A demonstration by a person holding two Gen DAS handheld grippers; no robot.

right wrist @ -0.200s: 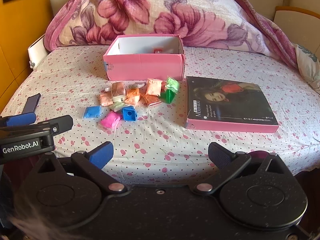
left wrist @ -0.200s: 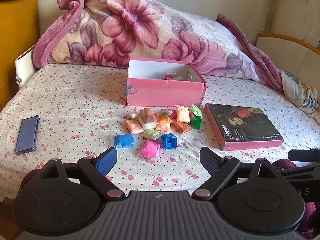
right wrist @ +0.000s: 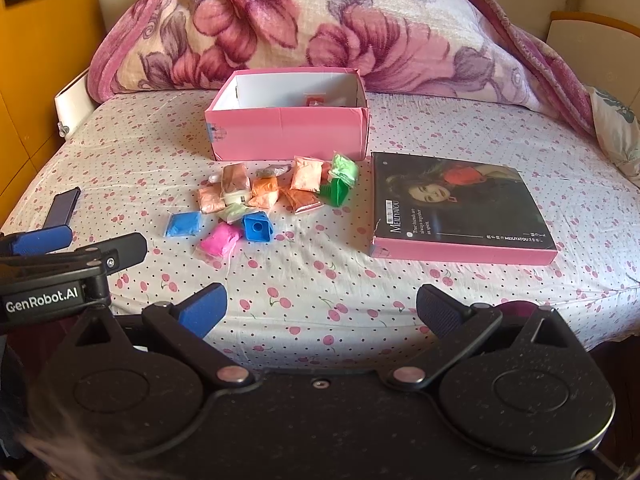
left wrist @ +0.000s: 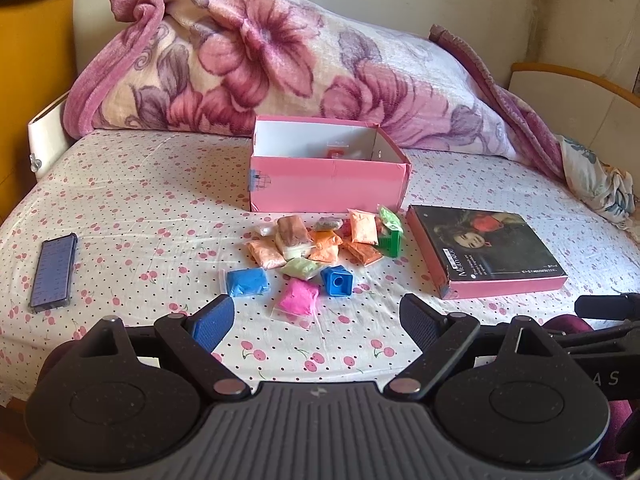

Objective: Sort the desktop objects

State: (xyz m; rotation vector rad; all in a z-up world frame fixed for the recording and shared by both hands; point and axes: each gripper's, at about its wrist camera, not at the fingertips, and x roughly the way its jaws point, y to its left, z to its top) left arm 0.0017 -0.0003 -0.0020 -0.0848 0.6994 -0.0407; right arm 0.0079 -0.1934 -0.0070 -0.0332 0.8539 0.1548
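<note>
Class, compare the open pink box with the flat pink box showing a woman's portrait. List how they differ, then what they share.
1. The open box has no lid and shows its white inside; the flat box is closed.
2. The open box is taller; the flat box is low and wide.
3. The open box sits behind the packets; the flat box lies to their right.

Shared: both have pink sides and rest on the cherry-print sheet.

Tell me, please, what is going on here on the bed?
A person holds two grippers, the left gripper and the right gripper, both open and empty above the bedsheet. A pile of small colored bags lies untouched before an open pink box, with its lid beside.
</note>
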